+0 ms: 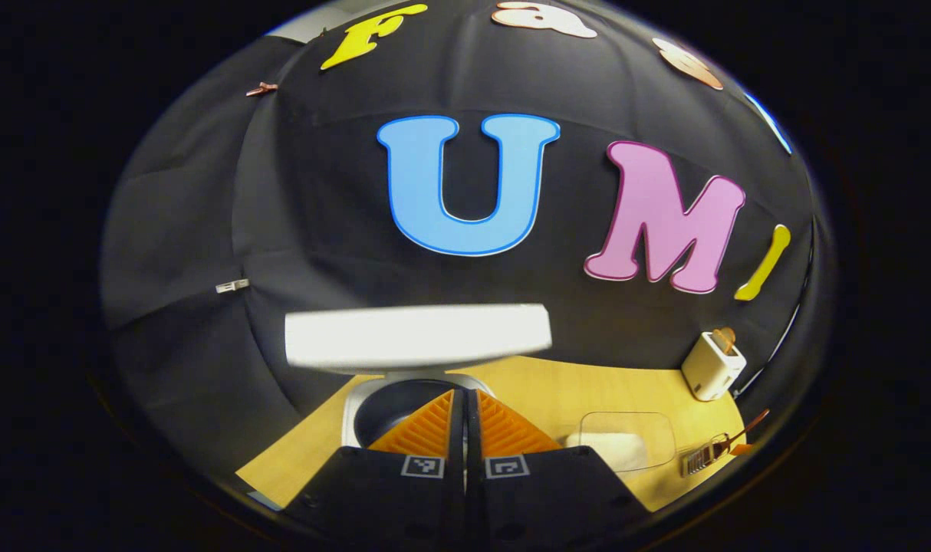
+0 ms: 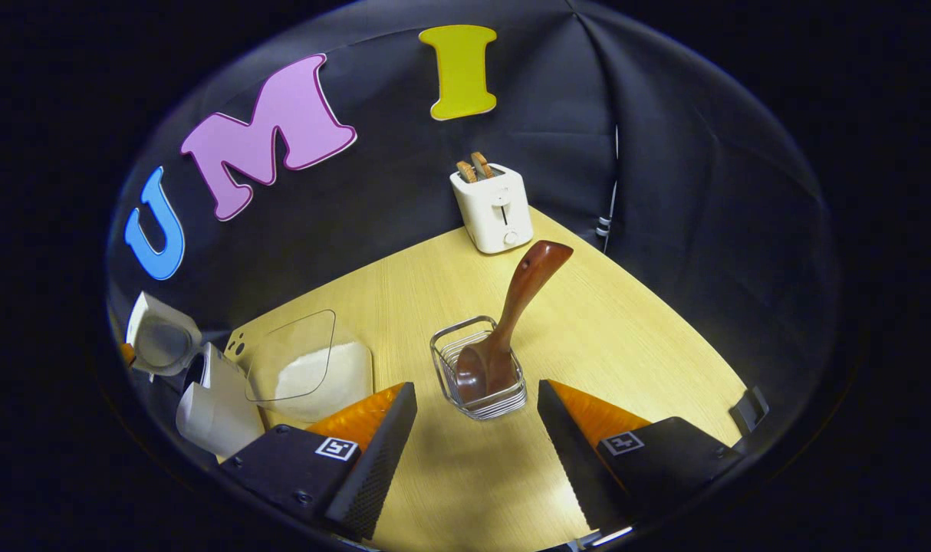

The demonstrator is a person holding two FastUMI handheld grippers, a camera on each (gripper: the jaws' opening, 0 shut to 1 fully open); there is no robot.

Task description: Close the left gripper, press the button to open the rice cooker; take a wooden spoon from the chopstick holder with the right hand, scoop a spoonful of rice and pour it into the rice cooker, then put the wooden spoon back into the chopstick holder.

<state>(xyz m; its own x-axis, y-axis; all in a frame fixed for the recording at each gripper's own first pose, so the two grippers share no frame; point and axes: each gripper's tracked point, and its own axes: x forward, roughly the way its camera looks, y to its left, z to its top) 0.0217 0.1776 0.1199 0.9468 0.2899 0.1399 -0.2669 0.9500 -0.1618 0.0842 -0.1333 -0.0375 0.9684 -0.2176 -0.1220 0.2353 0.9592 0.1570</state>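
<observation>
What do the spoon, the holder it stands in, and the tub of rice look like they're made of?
The spoon looks like dark, glossy varnished wood: reddish brown with a sheen on the handle. The holder seems to be shiny metal wire, with thin bright bars. The rice tub looks like clear plastic, since the white rice shows through.

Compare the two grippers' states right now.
The left gripper is shut, fingers together, holding nothing, above the open white rice cooker; the right gripper is open wide. The left points at the cooker's dark pot; the right faces the brown wooden spoon standing tilted in the wire chopstick holder. Both grasp nothing.
</observation>
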